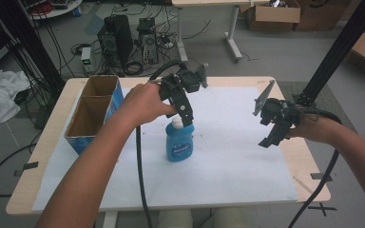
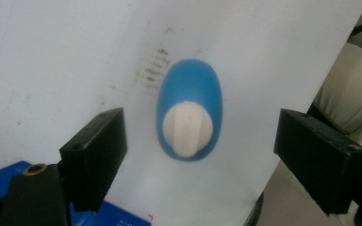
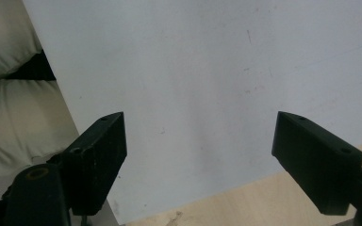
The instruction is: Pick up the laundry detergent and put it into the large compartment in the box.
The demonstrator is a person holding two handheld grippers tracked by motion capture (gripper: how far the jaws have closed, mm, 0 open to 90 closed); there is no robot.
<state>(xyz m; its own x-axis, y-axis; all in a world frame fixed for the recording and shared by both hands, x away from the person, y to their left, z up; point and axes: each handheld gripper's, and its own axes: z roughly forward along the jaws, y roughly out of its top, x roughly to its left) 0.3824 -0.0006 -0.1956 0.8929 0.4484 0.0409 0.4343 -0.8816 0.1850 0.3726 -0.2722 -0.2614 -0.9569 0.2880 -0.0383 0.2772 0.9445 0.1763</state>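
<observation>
The left gripper [image 2: 198,155] hovers, jaws spread wide, straight above the upright blue bottle [image 2: 190,101]; likely about to grasp. Next: lower around its white cap [image 2: 187,128]. The right gripper [image 3: 198,155] waits, jaws spread, holding nothing.

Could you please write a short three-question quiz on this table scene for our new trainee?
1. True or false: the left gripper is clamped on the blue bottle.
2. What colour is the bottle's cap?
3. The open cardboard box stands at which side of the bottle in the high view: A left, B right?

Key: 1 false, its jaws stand wide open above the cap, touching nothing. 2 white. 3 A.
</observation>
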